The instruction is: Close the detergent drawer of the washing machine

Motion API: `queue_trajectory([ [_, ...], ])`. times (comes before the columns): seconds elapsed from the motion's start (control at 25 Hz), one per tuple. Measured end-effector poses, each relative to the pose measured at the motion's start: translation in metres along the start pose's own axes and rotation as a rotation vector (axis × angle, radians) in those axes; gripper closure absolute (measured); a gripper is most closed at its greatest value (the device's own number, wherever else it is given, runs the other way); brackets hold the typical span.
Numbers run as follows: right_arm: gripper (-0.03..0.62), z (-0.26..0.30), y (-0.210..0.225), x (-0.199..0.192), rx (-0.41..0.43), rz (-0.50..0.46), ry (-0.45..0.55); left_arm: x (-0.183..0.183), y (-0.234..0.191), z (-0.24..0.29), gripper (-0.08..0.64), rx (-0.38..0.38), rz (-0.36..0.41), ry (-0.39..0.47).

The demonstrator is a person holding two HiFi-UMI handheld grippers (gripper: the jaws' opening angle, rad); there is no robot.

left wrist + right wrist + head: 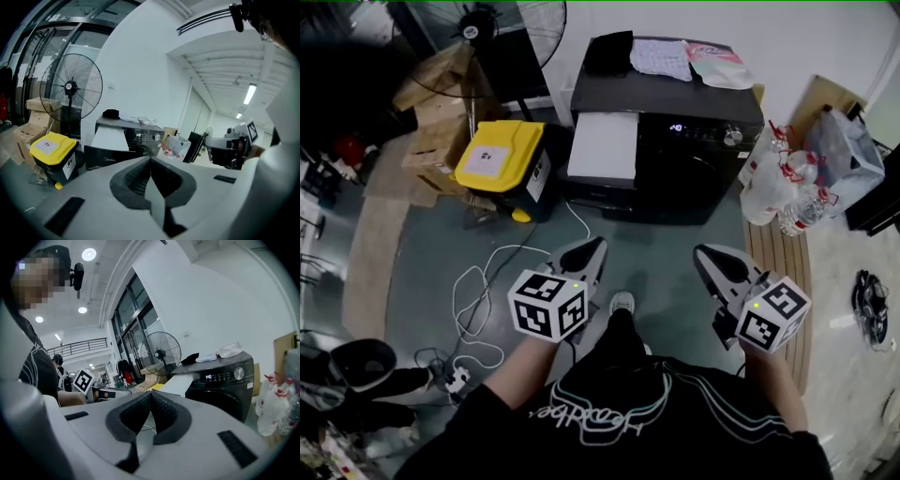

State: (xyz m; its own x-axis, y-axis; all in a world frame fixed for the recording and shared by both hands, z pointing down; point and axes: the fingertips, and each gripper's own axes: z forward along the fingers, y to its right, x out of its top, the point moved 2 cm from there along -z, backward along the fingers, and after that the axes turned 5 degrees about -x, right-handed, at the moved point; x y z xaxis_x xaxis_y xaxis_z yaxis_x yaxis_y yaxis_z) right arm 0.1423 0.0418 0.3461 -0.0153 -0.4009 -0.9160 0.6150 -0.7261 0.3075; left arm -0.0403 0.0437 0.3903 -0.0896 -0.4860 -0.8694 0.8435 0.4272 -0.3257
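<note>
Overhead, the detergent drawer (602,145) stands pulled out, while gripper views show left tool (150,159) and right tool (151,393) closed, empty.

Looks like a workshop or test hall rather than a home. Dark washing machine (694,164) standing free on a bare grey floor (441,253) against a plain white wall (825,37). Left of the machine: yellow-lidded bin (499,153), cardboard boxes (436,117), big pedestal fan (502,23). In front, loose white cable (517,247). Right, bagged water bottles (787,183). Past the fan, tall glazed walls (129,310) and a railed upper gallery (86,345).
</note>
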Motion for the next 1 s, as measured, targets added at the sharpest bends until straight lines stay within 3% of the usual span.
queue_trajectory([
  [1.0,0.565,0.091,0.082,0.014,-0.093,0.094,-0.068,-0.02,-0.136,0.113,0.535,0.062,-0.025,-0.157],
])
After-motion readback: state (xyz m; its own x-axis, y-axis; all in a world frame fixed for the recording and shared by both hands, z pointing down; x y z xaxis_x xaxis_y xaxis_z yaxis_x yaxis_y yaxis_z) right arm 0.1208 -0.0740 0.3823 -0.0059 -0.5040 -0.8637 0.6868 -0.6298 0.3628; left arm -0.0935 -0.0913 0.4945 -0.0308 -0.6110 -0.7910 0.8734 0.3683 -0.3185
